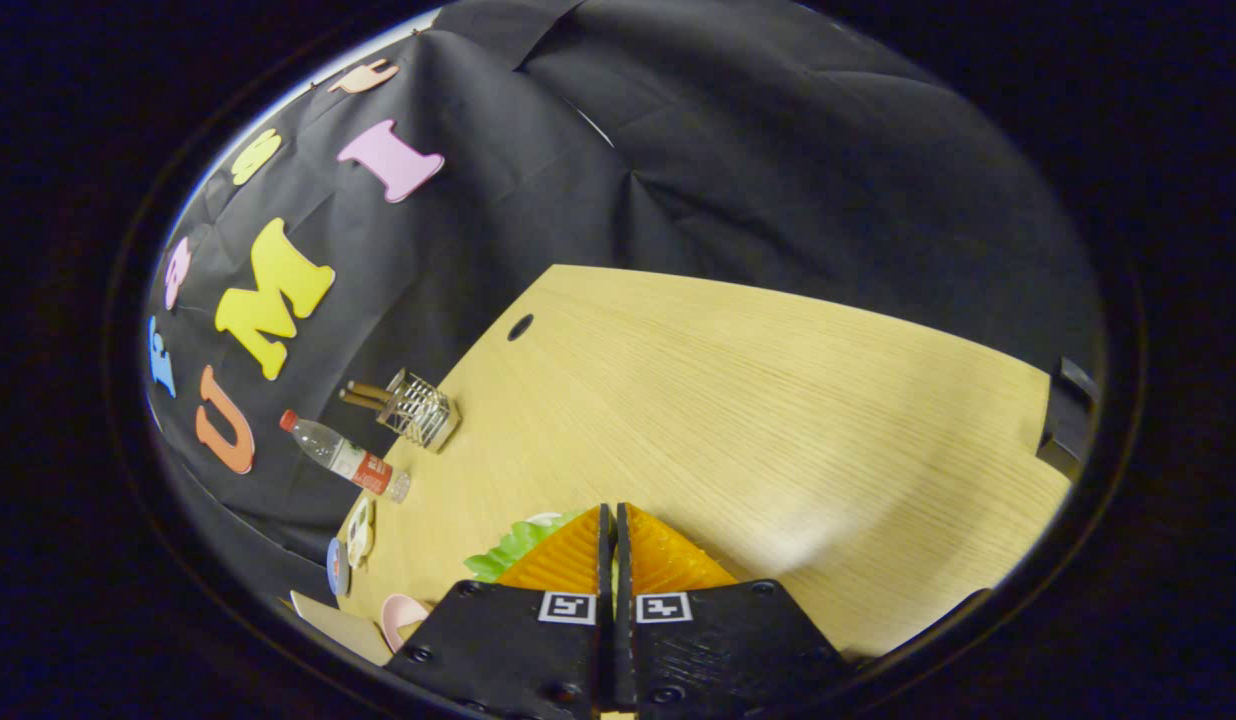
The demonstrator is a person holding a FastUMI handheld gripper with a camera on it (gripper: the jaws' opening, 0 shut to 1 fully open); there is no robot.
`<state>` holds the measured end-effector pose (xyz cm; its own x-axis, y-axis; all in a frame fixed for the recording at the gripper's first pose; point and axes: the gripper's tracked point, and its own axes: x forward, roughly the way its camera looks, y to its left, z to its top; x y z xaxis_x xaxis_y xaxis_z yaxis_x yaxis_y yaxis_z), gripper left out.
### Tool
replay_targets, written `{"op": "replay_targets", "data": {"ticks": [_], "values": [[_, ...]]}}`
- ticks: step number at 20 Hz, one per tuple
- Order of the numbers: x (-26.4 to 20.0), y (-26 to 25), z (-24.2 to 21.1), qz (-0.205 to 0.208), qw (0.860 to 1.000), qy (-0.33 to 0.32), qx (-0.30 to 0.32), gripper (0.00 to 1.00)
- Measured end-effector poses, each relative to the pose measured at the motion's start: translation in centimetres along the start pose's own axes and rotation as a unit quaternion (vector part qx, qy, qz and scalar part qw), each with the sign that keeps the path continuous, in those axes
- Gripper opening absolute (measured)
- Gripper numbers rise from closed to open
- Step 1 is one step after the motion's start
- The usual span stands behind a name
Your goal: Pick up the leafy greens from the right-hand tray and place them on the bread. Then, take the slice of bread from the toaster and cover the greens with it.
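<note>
My gripper [614,512] has its two fingers pressed almost together, with only a thin slit between them. A ruffled green leaf, the leafy greens [513,548], sticks out from under the left finger, and a pale sliver of it shows in the slit. The greens hang above the wooden table [758,400], lifted with the gripper. The view is tilted, looking across the tabletop toward the black cloth wall.
A wire holder with chopsticks [418,408] and a plastic bottle [346,457] stand by the table's far-left edge. Small dishes [358,530] and a pink bowl [403,615] sit left of the fingers. A dark block [1066,415] is at the table's right corner.
</note>
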<state>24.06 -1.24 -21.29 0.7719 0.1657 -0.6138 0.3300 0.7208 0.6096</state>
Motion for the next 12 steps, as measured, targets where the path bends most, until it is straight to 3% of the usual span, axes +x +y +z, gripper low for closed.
{"op": "replay_targets", "data": {"ticks": [12], "values": [[-8.6, 10.0, 0.9, 0.108, 0.992, -0.060, -0.028, 0.00]]}}
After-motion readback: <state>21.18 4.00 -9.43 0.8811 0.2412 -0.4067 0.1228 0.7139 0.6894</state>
